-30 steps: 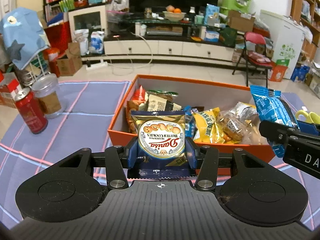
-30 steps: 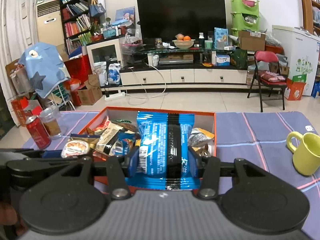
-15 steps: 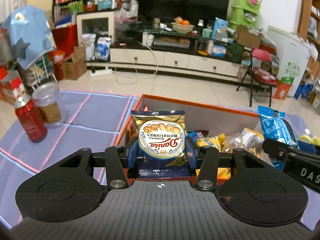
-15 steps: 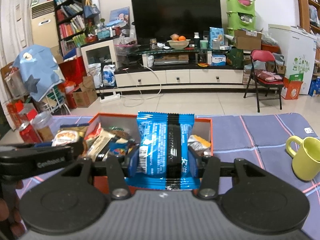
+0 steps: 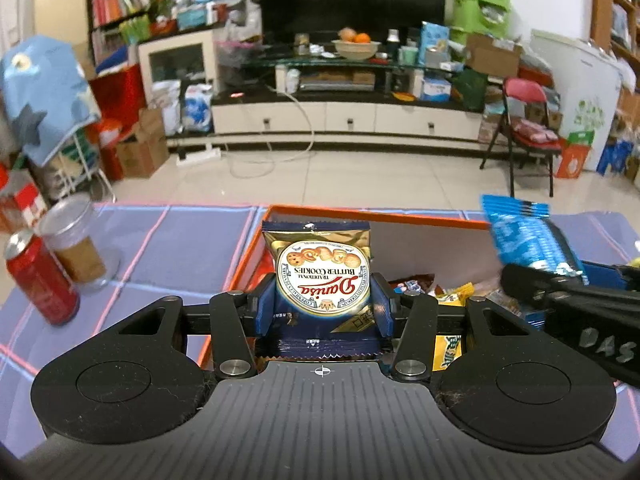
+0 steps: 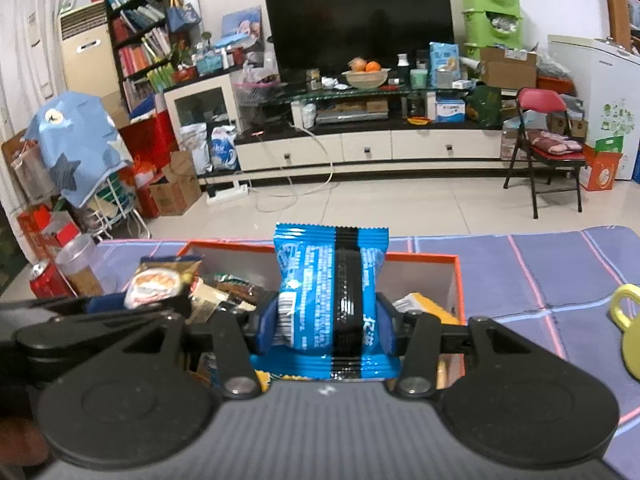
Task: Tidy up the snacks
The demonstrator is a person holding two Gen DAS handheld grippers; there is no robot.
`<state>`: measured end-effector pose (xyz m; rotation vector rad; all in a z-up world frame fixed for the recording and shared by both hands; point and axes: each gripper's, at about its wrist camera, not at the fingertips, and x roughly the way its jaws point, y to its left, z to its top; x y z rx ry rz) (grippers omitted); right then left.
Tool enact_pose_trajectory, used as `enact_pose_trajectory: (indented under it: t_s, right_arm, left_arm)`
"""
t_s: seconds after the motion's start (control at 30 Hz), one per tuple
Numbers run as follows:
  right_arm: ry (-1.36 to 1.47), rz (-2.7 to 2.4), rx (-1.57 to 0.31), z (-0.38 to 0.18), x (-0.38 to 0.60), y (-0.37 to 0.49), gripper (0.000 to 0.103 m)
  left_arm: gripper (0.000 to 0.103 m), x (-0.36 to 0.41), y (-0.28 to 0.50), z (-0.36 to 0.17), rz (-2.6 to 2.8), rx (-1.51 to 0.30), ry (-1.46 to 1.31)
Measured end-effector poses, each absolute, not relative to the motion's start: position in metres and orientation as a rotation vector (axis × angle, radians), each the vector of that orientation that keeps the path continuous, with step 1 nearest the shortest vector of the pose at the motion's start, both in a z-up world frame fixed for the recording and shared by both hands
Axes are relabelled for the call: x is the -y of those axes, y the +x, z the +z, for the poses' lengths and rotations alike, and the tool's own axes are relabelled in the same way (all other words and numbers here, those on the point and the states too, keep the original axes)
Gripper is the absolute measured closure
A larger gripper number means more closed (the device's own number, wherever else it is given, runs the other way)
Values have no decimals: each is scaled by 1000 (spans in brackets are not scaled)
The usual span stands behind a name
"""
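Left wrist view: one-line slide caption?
Left claw grips a Danisa butter cookie pack above the orange snack box; right claw holds a blue packet alongside.

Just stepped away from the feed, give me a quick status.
Left tool shut on Danisa butter cookies pack. Right tool shut on blue snack packet. Both above orange snack box. Nothing blocking.
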<state>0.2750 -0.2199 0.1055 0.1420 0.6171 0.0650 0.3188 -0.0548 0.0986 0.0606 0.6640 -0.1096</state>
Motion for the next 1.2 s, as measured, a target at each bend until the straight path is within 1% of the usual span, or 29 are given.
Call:
enact_pose_trajectory:
  t_s: [0.03,0.07,0.13,0.2,0.23,0.27,0.33,0.4,0.43,0.47,0.53,0.67,0.77,0.97,1.1,1.2]
  right_arm:
    - [136,66,-621,104,218,278,53]
    - [128,66,-627,102,217,280,52]
    - [108,59,-636,98,213,283,50]
    - [93,37,-631,97,215,285,46]
    - [97,37,-624,98,217,283,42]
    - [101,35,-615,100,219,282,35]
    - [99,27,-588,107,222,277,29]
    - [99,25,-565,115,225,271,25]
    - [99,25,-553,120,225,267,20]
    - [96,23,-541,126,225,263,11]
    - [82,13,-522,136,223,253,3]
    - [74,-17,-515,155,214,230,1]
    - [66,-18,-567,157,206,210,1]
    - [89,-38,-727,127,198,174,1]
    - [48,-92,-817,111,191,165,1]
    - [22,-108,-816,108,183,160,1]
  left_arm:
    - [82,58,319,97,-120,-664,74]
    - [79,60,320,94,-129,-667,85]
    - [65,62,322,90,-114,-673,96]
    - [41,58,324,90,-99,-672,90]
    - [36,55,324,92,-98,-668,79]
    - [31,51,323,96,-98,-660,64]
    - [30,42,320,107,-87,-636,46]
    - [24,33,313,117,-72,-610,48]
    - [23,29,308,123,-64,-597,48]
    - [22,24,303,128,-56,-589,46]
    - [21,13,293,139,-53,-587,42]
    - [20,-5,267,153,-2,-581,54]
    - [18,-15,241,148,21,-581,83]
    - [18,-25,194,112,42,-678,73]
    - [19,-8,182,104,-13,-690,88]
    - [20,4,179,105,-31,-659,94]
